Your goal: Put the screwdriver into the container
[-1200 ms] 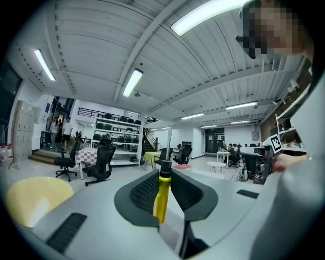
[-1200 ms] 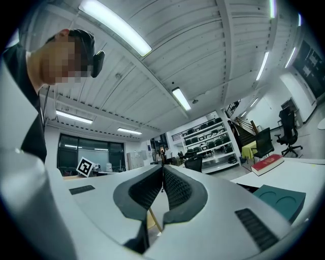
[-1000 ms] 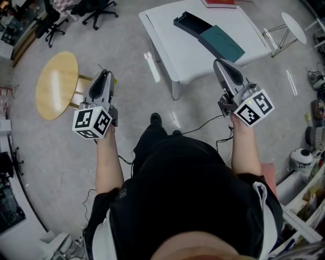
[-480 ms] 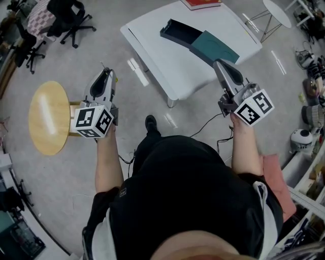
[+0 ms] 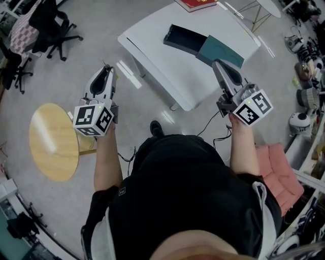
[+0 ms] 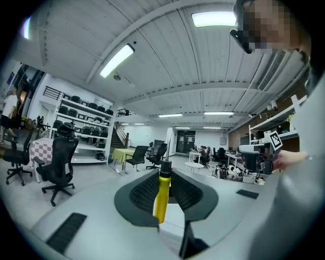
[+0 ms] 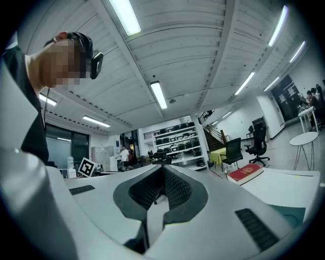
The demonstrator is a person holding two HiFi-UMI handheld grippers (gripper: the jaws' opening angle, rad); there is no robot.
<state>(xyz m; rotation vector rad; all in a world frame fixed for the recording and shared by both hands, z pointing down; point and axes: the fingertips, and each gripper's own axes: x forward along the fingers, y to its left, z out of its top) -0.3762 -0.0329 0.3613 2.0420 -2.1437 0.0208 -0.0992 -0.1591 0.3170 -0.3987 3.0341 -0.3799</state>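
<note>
My left gripper (image 5: 105,72) is shut on a yellow-handled screwdriver (image 6: 162,198); in the left gripper view its thin shaft points up past the jaw tips (image 6: 163,171). In the head view only a sliver of yellow shows beside the left gripper. My right gripper (image 5: 217,65) is shut with nothing between its jaws (image 7: 163,170). Both are held up in front of the person, over the floor. The open dark container (image 5: 184,38) lies on the white table (image 5: 157,45), with its teal lid (image 5: 220,51) beside it, just beyond the right gripper's tip.
A red book (image 5: 198,4) lies at the table's far edge, also seen in the right gripper view (image 7: 246,173). A round wooden stool (image 5: 53,140) stands at the left. Office chairs (image 5: 48,25) are at the far left. A pink cushion (image 5: 277,174) and clutter sit at the right.
The view has turned and moved: the table and container have come nearer and shifted left, the wooden stool has slid down. Both grippers keep their pose and stay shut.
</note>
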